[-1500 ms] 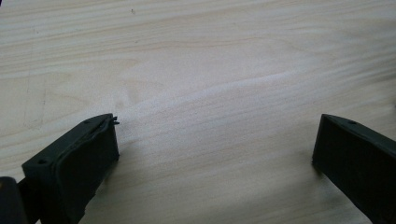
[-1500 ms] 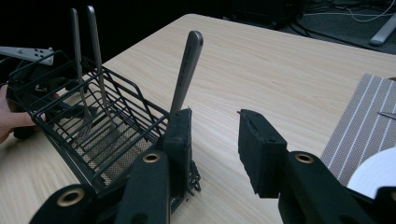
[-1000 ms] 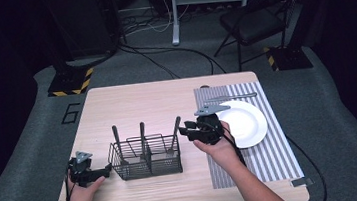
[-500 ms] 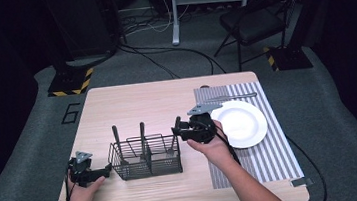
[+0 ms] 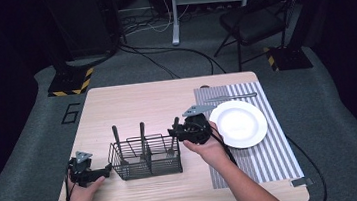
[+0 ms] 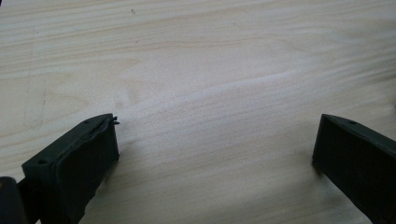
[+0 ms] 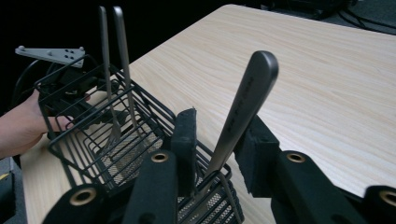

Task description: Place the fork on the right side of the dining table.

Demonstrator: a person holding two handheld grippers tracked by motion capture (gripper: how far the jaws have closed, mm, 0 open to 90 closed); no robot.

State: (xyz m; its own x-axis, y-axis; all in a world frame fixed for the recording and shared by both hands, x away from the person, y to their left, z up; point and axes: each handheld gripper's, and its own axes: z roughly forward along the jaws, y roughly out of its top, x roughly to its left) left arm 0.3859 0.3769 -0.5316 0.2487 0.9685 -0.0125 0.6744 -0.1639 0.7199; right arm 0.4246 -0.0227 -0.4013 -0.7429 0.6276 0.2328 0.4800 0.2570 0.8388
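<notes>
A black wire basket (image 5: 147, 156) stands on the wooden table (image 5: 132, 105) with three metal utensils upright in it. My right gripper (image 5: 177, 131) is at the basket's right end. In the right gripper view its jaws (image 7: 219, 126) have just been closing around the rightmost utensil's handle (image 7: 250, 88). The handle sits close to the right pad, with a gap still showing at the left pad. My left gripper (image 5: 104, 169) rests on the table just left of the basket, its jaws (image 6: 215, 135) open over bare wood.
A white plate (image 5: 241, 123) lies on a striped mat (image 5: 273, 156) at the right, with a knife (image 5: 231, 97) beyond it. The two other utensils (image 7: 112, 70) stand at the basket's far end, near the person's left hand (image 7: 23, 126).
My right gripper has moved left from beside the plate to the basket's right end, and its jaws now flank the rightmost handle. The left gripper has stayed put.
</notes>
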